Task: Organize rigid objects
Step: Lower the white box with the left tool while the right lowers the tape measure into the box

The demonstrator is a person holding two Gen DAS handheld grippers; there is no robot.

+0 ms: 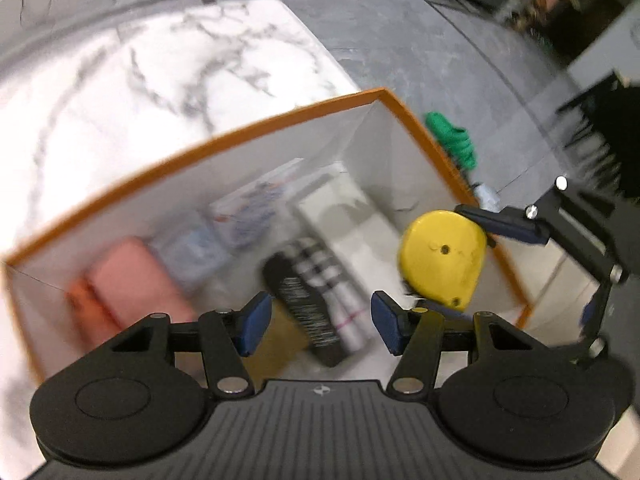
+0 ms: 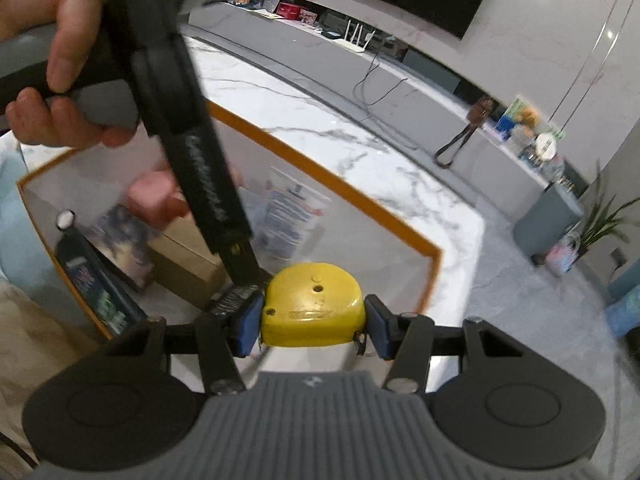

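Two grippers worked the box (image 1: 280, 120): your right gripper (image 2: 314, 326) pinched the tape measure (image 2: 314, 304) above its corner, ready to drop in, while your left gripper (image 1: 320, 320) hung spread, empty.

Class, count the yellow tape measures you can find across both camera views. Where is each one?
1. The yellow tape measure is clamped in the right gripper above the orange-rimmed white box. Others may lie hidden among the blurred contents.

Left wrist camera looking steeply down along its fingers (image 1: 256, 326) into the orange-rimmed box (image 1: 280, 120), sitting close above it, right wrist camera facing obliquely across the same box (image 2: 320, 176) and marble tabletop (image 2: 360, 140), both views sharing the yellow tape measure (image 1: 442, 258) (image 2: 314, 304)
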